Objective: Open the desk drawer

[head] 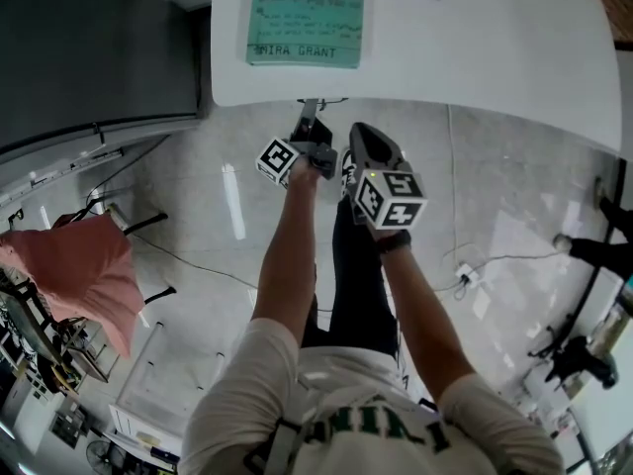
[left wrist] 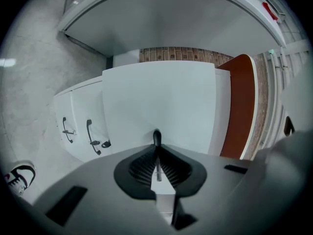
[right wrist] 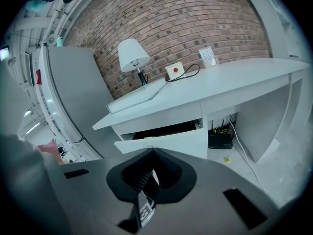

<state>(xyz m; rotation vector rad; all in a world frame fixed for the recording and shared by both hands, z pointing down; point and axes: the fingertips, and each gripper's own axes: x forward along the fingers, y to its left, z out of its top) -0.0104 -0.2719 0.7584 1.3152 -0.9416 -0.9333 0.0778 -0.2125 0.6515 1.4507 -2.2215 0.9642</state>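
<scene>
The white desk [head: 475, 47] spans the top of the head view. Its drawer [right wrist: 171, 142] stands partly pulled out, with a dark gap above its white front. My left gripper [head: 310, 117] reaches level under the desk edge. In the left gripper view it [left wrist: 157, 153] is shut on the drawer's thin metal handle [left wrist: 157, 168], whose black end [left wrist: 157, 137] pokes out past the pads against the white drawer front [left wrist: 161, 102]. My right gripper [head: 364, 132] hovers just right of the left one, tilted down, with nothing in it; its jaws [right wrist: 152, 165] look shut.
A green book [head: 305, 13], a lamp [right wrist: 133, 55] and a red-button box [right wrist: 175, 71] sit on the desk. A black box [right wrist: 220, 140] with cables lies under it. A white cabinet with black handles [left wrist: 90, 136] stands beside the drawer. Cables [head: 465, 275] cross the floor; pink cloth [head: 84, 275] is at left.
</scene>
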